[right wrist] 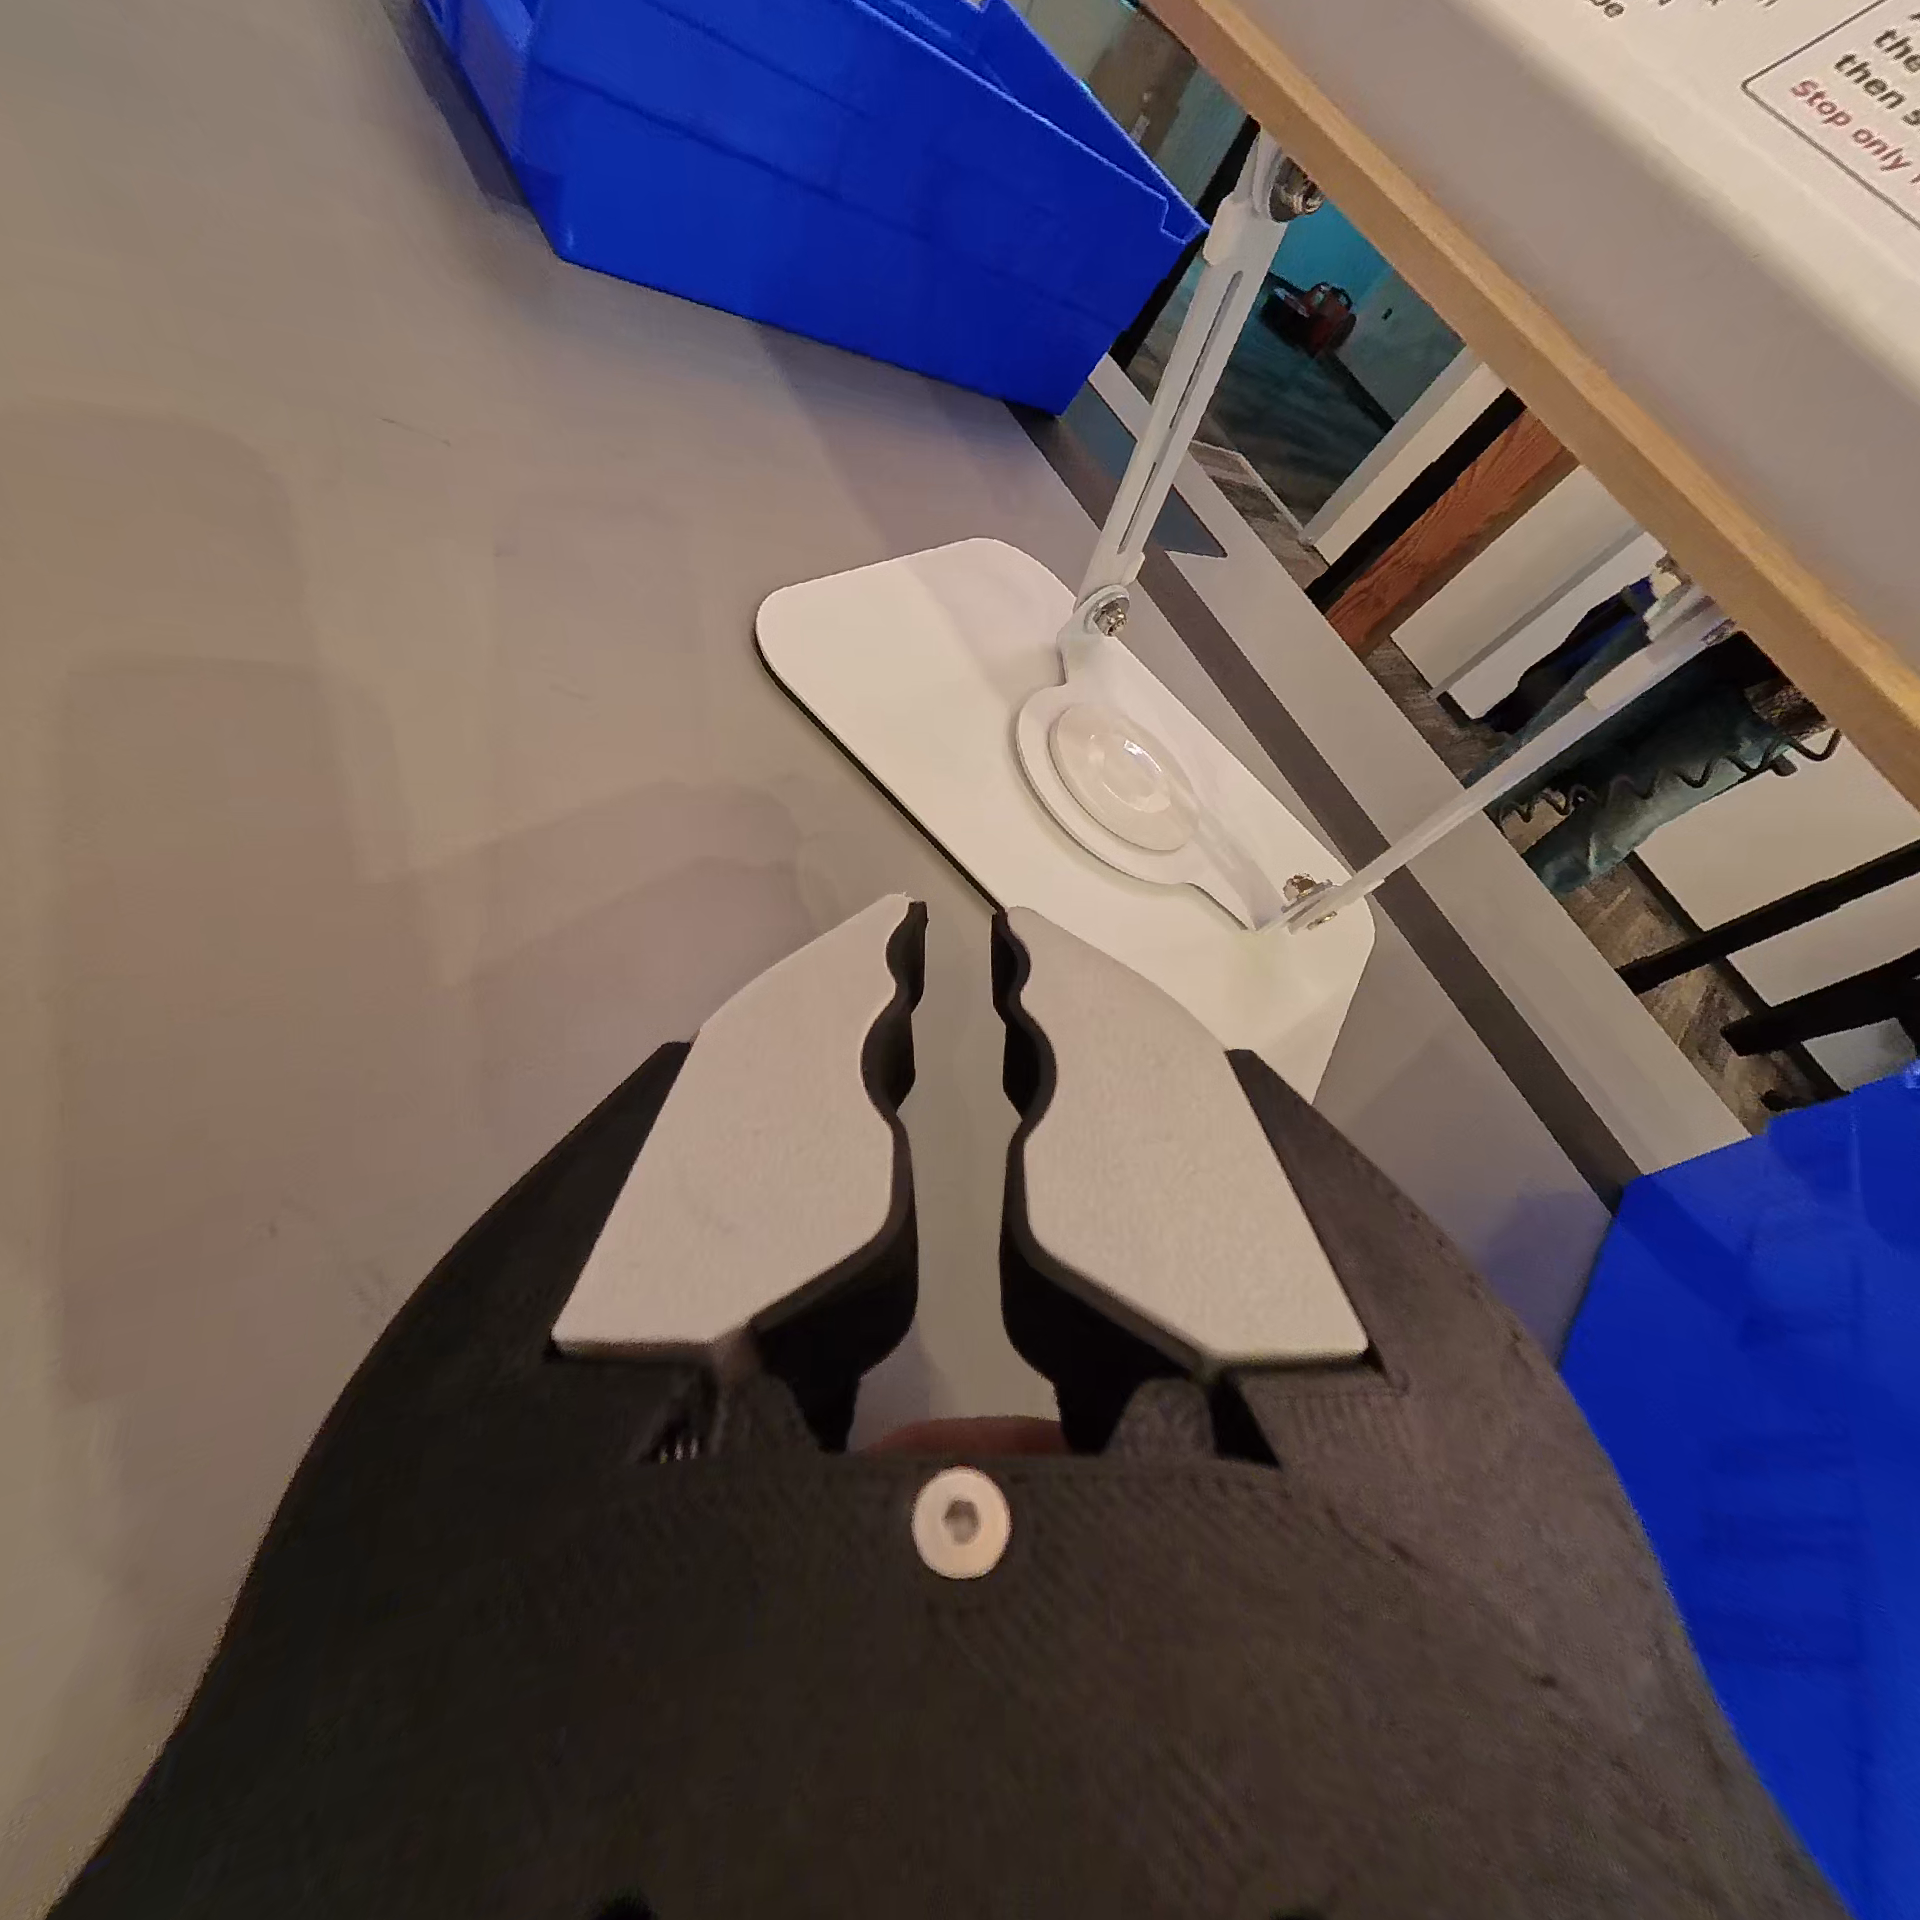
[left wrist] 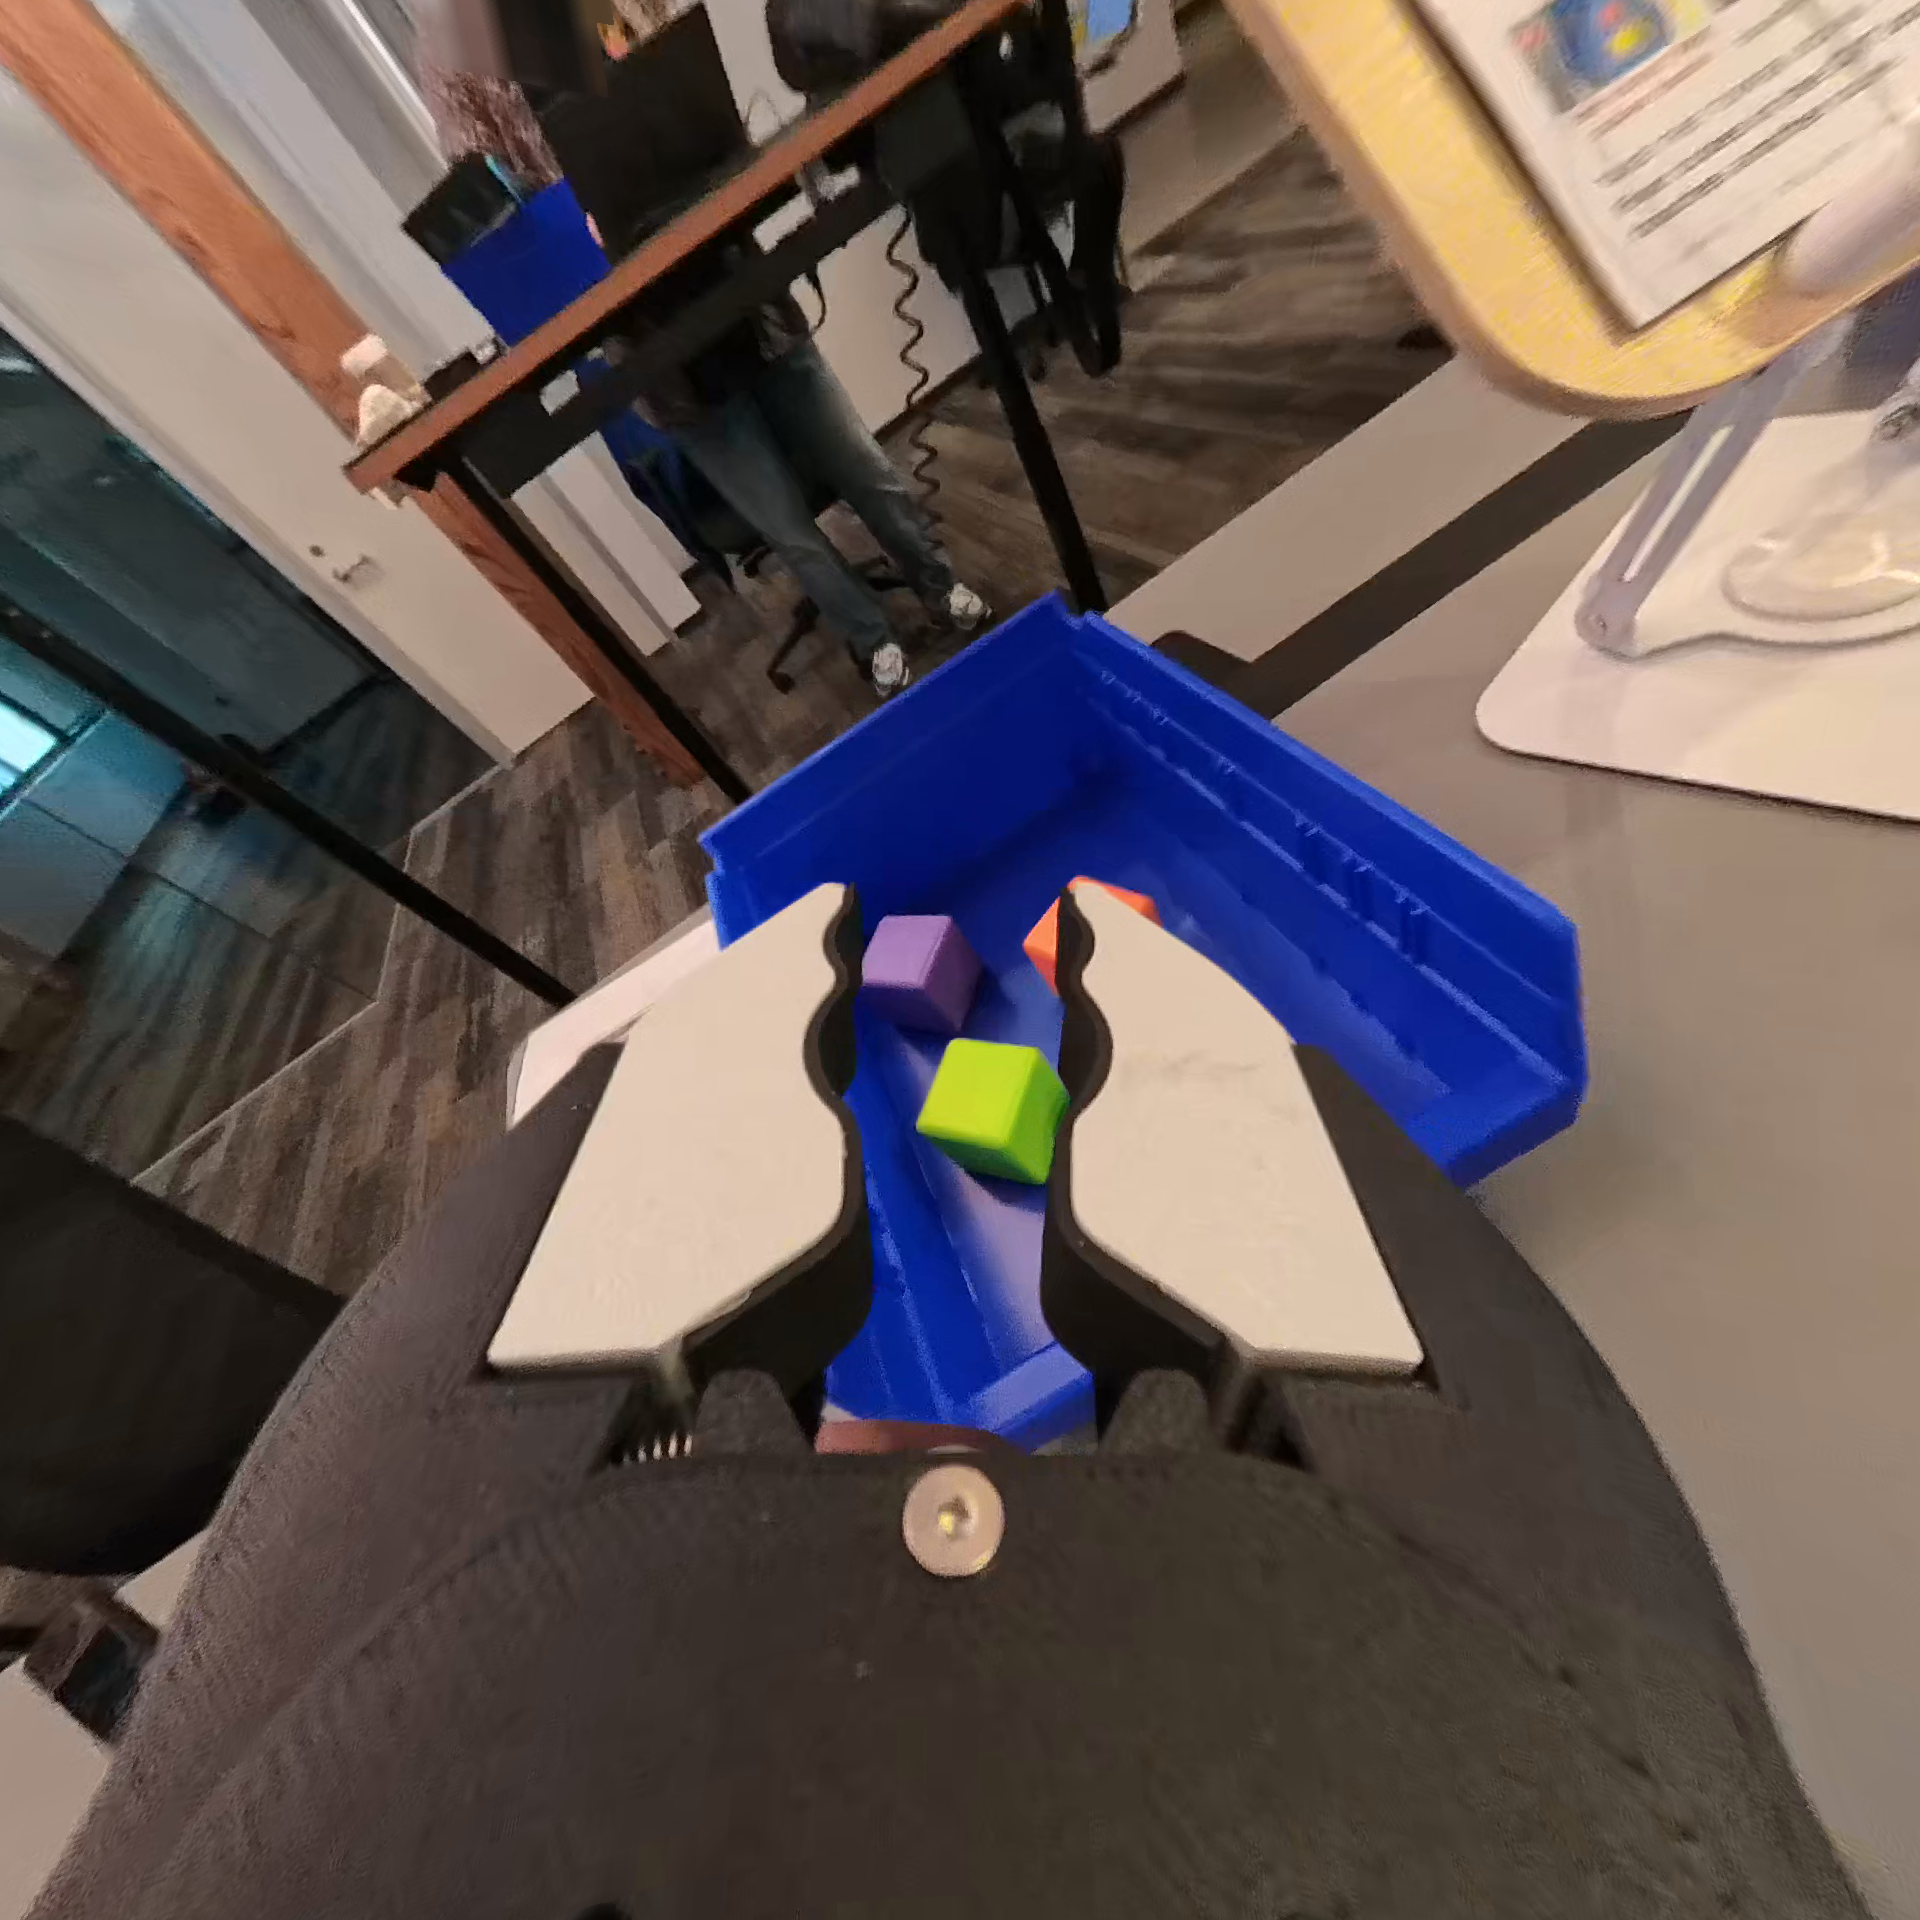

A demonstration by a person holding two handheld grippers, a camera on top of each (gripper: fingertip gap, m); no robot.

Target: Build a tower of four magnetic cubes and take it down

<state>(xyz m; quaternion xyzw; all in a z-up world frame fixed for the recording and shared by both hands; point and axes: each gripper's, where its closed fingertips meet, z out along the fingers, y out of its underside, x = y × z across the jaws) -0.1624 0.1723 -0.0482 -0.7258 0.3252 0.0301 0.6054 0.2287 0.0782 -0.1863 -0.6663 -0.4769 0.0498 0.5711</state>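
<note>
A blue bin (left wrist: 1351,831) lies on the grey table in the left wrist view. In it are a green cube (left wrist: 992,1110), a purple cube (left wrist: 920,971) and an orange cube (left wrist: 1042,940), the orange one partly hidden behind my right finger. My left gripper (left wrist: 958,904) is open just above the bin. The green cube lies between its fingers, close to the right one, and is not gripped. My right gripper (right wrist: 958,914) hovers over bare grey table (right wrist: 312,623) with only a narrow slit between its fingers and nothing in it. No cube shows in the right wrist view.
A white stand base (right wrist: 935,665) with thin arms holds a tilted board (right wrist: 1558,260) right of my right gripper; the base also shows in the left wrist view (left wrist: 1714,707). Blue bins stand at top (right wrist: 831,187) and lower right (right wrist: 1766,1403). Beyond the table edge a person sits at a desk (left wrist: 665,260). The left gripper's tips are roughly 45 cm from the right gripper's.
</note>
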